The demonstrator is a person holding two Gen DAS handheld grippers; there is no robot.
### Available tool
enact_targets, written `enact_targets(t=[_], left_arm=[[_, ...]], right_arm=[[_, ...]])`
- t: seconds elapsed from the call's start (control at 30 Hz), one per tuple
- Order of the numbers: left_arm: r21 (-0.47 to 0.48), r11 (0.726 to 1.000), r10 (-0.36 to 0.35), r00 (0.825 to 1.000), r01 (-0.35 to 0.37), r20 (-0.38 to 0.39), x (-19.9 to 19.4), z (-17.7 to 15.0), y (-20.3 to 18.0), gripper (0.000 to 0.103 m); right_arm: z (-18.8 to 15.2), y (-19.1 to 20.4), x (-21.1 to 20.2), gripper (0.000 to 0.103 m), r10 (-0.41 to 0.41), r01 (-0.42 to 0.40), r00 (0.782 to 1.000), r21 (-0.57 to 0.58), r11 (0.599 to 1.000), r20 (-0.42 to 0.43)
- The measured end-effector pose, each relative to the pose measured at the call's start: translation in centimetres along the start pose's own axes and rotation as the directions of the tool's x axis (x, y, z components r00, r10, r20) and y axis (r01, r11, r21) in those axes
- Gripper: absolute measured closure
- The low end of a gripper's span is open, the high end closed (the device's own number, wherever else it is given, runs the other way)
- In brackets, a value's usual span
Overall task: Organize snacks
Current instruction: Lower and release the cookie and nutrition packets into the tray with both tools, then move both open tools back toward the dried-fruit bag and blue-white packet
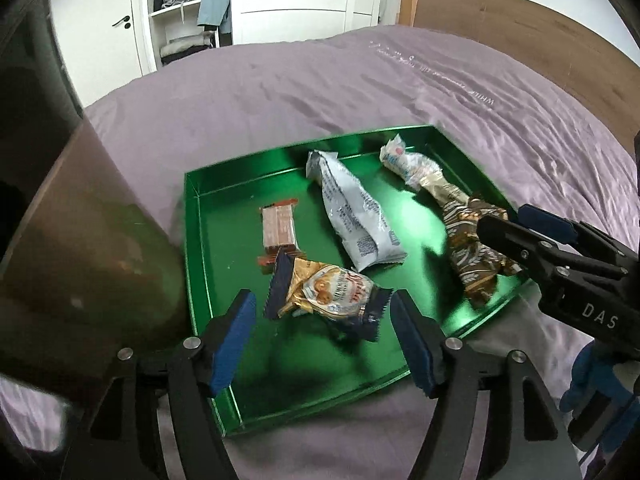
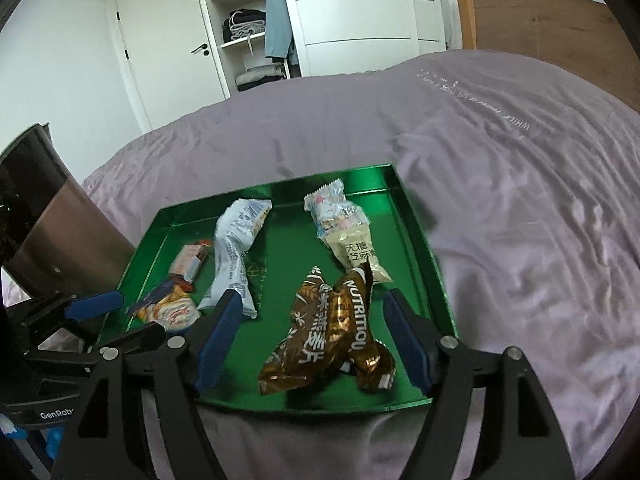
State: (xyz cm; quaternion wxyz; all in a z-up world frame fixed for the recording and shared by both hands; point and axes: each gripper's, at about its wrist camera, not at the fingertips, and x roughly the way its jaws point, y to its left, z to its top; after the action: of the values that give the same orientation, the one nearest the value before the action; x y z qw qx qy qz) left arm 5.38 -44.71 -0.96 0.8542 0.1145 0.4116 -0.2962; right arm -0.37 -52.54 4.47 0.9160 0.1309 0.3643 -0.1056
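A green tray (image 1: pixel 304 360) lies on the purple bed and holds several snacks. A gold and navy packet (image 1: pixel 332 292) sits at its near edge between the blue pads of my left gripper (image 1: pixel 320 308), which is open and just clear of the packet. Behind it lie an orange bar (image 1: pixel 280 228) and a long white packet (image 1: pixel 356 216). In the right wrist view two brown packets (image 2: pixel 320 332) lie between the wide-open fingers of my right gripper (image 2: pixel 313 304), untouched. A beige packet (image 2: pixel 356 248) and a white-blue packet (image 2: pixel 332 208) lie further back.
A dark brown cylindrical container (image 1: pixel 80 240) stands close against the tray's left side. The bedspread (image 2: pixel 520 200) stretches to the right and beyond the tray. A wooden headboard (image 1: pixel 520 28) is at the right, and a white wardrobe (image 2: pixel 352 8) and door stand behind.
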Motion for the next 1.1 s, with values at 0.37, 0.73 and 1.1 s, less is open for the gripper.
enact_targets(t=[0.37,0.73,1.1], left_arm=[[0.026,0.999,-0.047,0.998,0.046,0.044,-5.6,-0.7,-1.5,0.039],[0.029,0.998,-0.064,0.991,0.061,0.116,-15.0,-3.5,-1.2,0.039],[0.006,1.0,0.013,0.981,-0.015,0.192,-23.1,-7.7,1.5,0.039]], right_arm=[[-2.2,0.7,-6.6,0.015,-0.024,0.023,0.999,0.037,0.999,0.028],[-4.8,4.1,-15.2,0.015,-0.036,0.035,0.997,0.021,0.999,0.065],[-7.1,10.4,-21.5,0.015,0.021,-0.015,0.995,-0.059,0.998,0.095]])
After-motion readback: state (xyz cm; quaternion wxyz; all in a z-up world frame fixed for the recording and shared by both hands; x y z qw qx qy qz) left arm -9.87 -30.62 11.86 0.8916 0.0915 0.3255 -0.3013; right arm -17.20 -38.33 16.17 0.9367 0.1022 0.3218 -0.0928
